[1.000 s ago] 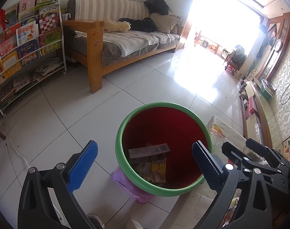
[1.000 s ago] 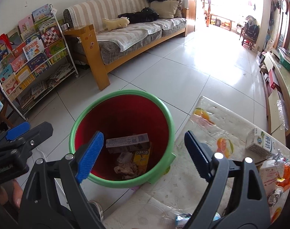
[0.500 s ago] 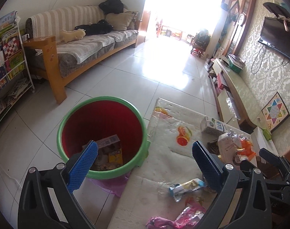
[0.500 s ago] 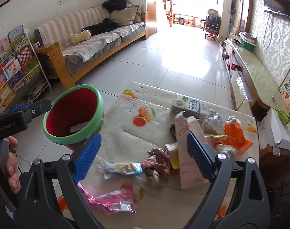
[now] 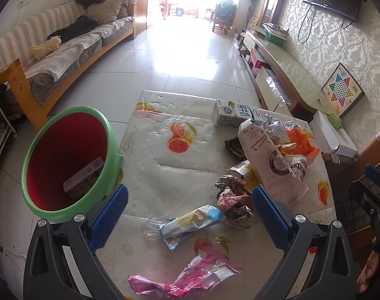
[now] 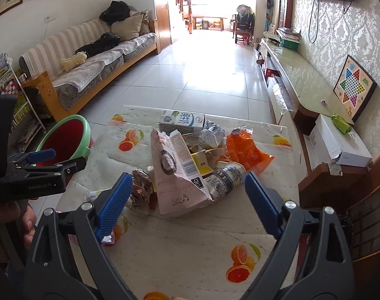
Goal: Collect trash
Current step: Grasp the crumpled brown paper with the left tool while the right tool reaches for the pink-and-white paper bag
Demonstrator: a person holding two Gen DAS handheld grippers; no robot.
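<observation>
Left gripper [image 5: 190,215]: jaws spread, gripping nothing.
Right gripper [image 6: 188,201]: jaws just widened, nothing between.
Bins: one green-rimmed red bin [image 5: 64,160] left of table [image 5: 164,175], box inside.
Cartons: two.
Wrappers: several scattered on table.

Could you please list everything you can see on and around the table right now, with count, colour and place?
bin: one, green outside, red inside, left of the table, a box lying in it
table: one, cream cover with orange-fruit print
milk carton: one, white and blue, far side of the table
pink carton: one, pale pink, flattened, middle of the pile
orange bag: one, right of the pile
brown wrapper: one, crumpled, near side of the pile
blue wrapper: one, blue and yellow, near edge
pink wrapper: one, nearest edge
sofa: one, striped, left wall
left tool: open, empty
right tool: open, empty
</observation>
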